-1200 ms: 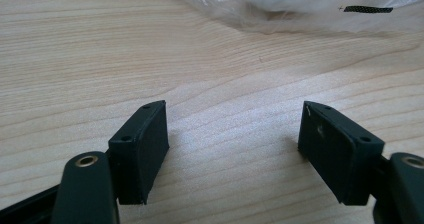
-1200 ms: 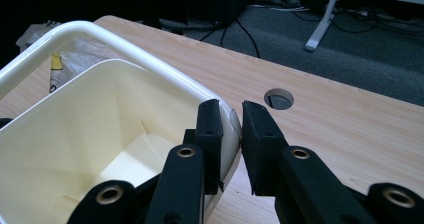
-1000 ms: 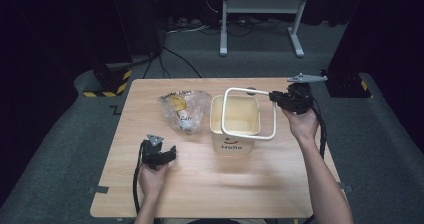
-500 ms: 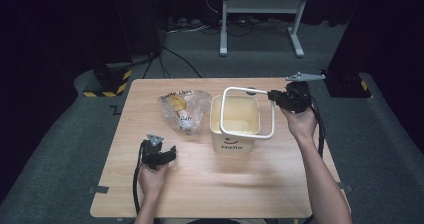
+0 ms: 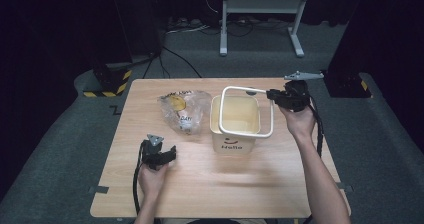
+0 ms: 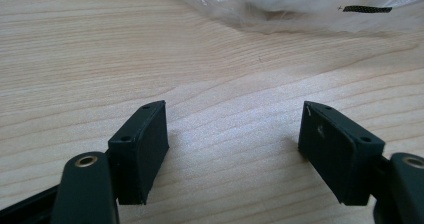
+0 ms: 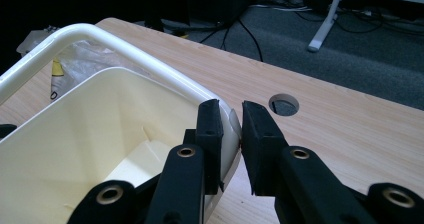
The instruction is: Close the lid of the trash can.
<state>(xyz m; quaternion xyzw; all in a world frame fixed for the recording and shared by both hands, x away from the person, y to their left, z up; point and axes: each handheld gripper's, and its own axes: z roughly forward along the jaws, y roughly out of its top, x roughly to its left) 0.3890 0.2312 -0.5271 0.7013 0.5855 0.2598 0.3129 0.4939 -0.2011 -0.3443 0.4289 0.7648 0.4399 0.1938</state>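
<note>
Nothing has shifted since a second ago: both my hands sit where they were, and the cream bin (image 5: 235, 119) stands in the same spot near the middle of the desk (image 5: 280, 184). My right claw (image 5: 274, 95) is clamped on the bin's white handle (image 5: 247, 90) at its far right corner; in the right gripper view the two black pads pinch the thin white edge (image 7: 233, 121) between them, one inside the rim and one outside. I judge that the grip is there to steady or lift the bin by its raised handle, which stands tilted up above the rim. My left claw (image 5: 170, 154) rests low on the desk near my side, its jaws wide apart with only bare wood between them. It points toward the crumpled clear plastic bag (image 5: 182, 111) lying just left of the bin, likely ready to pick the bag up and put it inside. The bin looks empty.
</note>
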